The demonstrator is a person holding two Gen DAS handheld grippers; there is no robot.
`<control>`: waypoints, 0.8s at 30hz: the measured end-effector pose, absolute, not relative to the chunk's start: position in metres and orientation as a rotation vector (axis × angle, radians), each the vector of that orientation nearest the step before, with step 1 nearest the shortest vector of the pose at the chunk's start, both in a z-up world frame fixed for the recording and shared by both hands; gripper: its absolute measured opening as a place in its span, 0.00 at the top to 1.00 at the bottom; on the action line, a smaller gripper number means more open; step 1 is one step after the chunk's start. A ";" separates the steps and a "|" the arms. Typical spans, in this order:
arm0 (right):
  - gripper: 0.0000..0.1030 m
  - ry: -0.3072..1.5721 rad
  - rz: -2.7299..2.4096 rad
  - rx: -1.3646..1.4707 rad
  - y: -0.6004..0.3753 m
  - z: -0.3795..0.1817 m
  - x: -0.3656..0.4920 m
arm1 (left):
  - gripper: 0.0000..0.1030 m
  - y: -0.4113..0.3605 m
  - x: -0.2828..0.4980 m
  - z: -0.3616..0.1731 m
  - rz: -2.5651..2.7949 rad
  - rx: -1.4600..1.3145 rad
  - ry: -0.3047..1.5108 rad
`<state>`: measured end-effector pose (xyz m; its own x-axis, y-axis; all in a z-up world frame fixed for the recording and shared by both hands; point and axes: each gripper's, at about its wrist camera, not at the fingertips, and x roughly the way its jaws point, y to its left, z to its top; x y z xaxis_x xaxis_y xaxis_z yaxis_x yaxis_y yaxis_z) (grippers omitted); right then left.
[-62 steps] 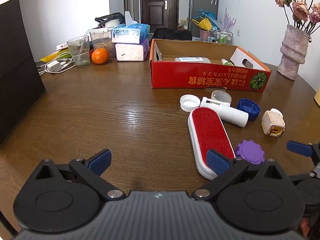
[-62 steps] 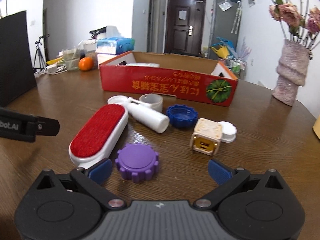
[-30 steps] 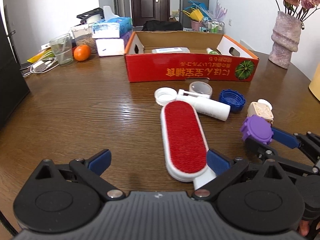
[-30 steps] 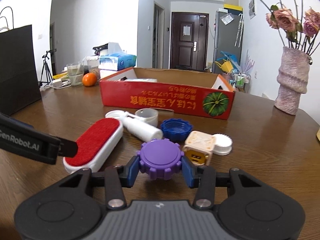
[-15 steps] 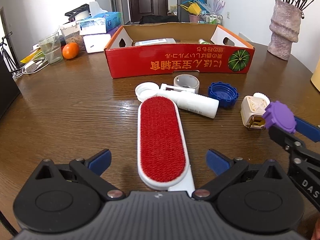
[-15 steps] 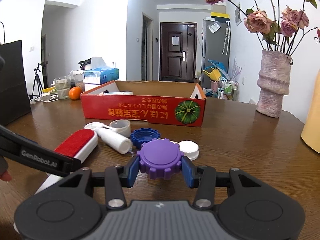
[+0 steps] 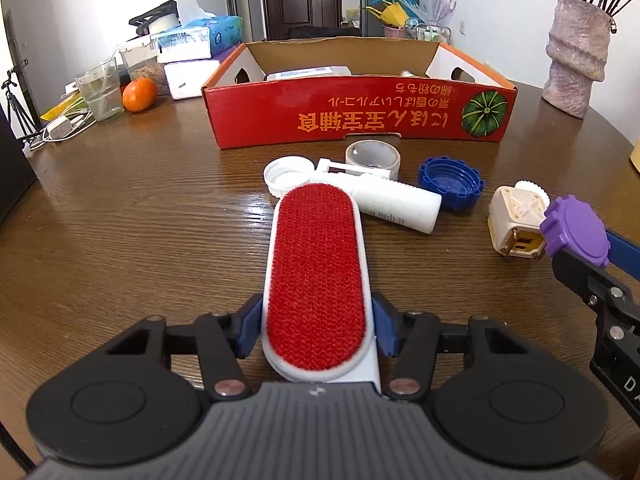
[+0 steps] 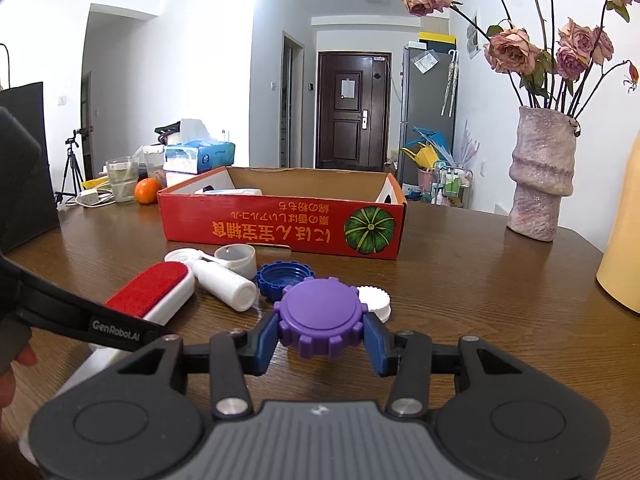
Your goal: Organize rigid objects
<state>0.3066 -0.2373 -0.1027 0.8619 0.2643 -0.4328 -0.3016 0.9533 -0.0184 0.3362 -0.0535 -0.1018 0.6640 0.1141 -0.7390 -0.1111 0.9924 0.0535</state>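
A red-and-white lint brush [image 7: 316,264] lies lengthwise on the wooden table, its near end between the blue pads of my left gripper [image 7: 318,330]. The jaws are closing and the pads touch both of its sides. My right gripper [image 8: 322,336] is shut on a purple ridged cap [image 8: 322,316], held just above the table; the cap [image 7: 576,236] also shows at the right of the left wrist view. The red cardboard box [image 7: 360,120] stands open behind the loose items, with a few things inside.
Near the brush tip lie a white bottle [image 7: 396,204], white cap [image 7: 286,176], tape roll [image 7: 372,156], blue cap [image 7: 450,184] and beige plug adapter [image 7: 516,220]. A vase [image 7: 576,56] stands back right; an orange [image 7: 139,94], glass [image 7: 100,90] and tissue packs back left.
My left gripper moved over the brush's near end and its jaws swung in from wide open onto the brush's sides. The right gripper has lifted the purple cap.
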 end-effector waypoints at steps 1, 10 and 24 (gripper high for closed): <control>0.56 0.441 0.298 -0.089 -0.237 -0.103 0.306 | 0.45 -0.053 0.336 -0.102 0.126 0.006 0.835; 0.56 0.441 0.297 -0.091 -0.237 -0.103 0.307 | 0.45 -0.049 0.336 -0.099 0.100 -0.012 0.842; 0.56 0.408 0.286 -0.075 -0.235 -0.094 0.306 | 0.45 -0.043 0.334 -0.074 0.068 -0.025 0.793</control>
<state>0.3062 -0.2349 -0.0945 0.8784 0.2591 -0.4016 -0.2891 0.9572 -0.0149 0.3336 -0.0428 -0.0736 0.6996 0.0514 -0.7127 -0.0700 0.9975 0.0033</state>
